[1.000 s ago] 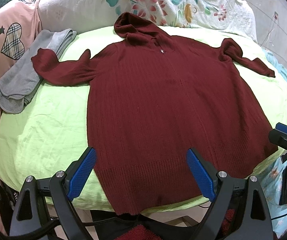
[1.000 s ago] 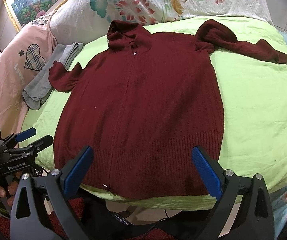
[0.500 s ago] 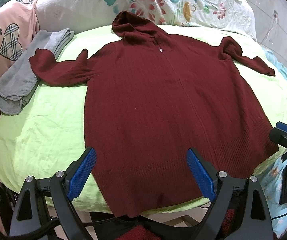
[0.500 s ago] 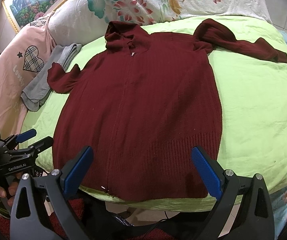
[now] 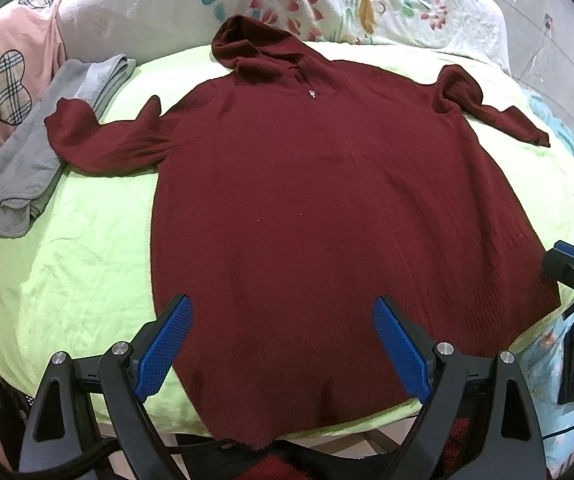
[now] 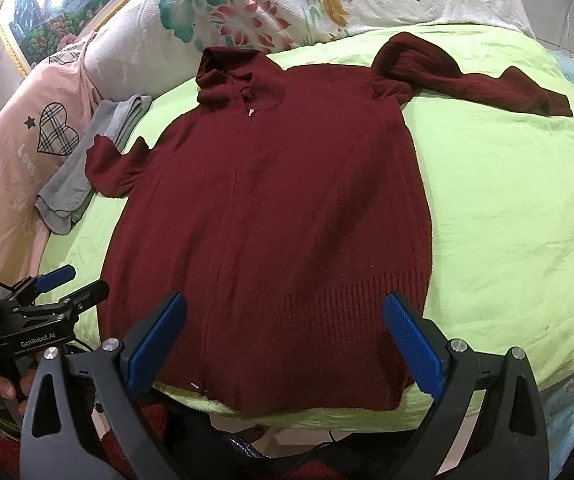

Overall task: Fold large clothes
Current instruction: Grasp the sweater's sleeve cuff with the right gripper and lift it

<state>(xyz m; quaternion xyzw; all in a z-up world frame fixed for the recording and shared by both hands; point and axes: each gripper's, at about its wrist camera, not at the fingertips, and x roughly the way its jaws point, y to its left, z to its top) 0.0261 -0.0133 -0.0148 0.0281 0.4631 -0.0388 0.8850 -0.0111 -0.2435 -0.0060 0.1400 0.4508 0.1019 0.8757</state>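
Maroon hooded sweater (image 5: 327, 208) lies flat on the lime sheet (image 5: 75, 264), hood toward the pillows, hem at the near edge, beneath the spread left gripper (image 5: 283, 344). From the right wrist, the right gripper (image 6: 285, 340) gapes empty over the hem.

Knit cloth under my textured fingers

The maroon hoodie (image 5: 327, 208) is matt ribbed knit; my finger pads (image 5: 163, 346) are blue rough plastic.
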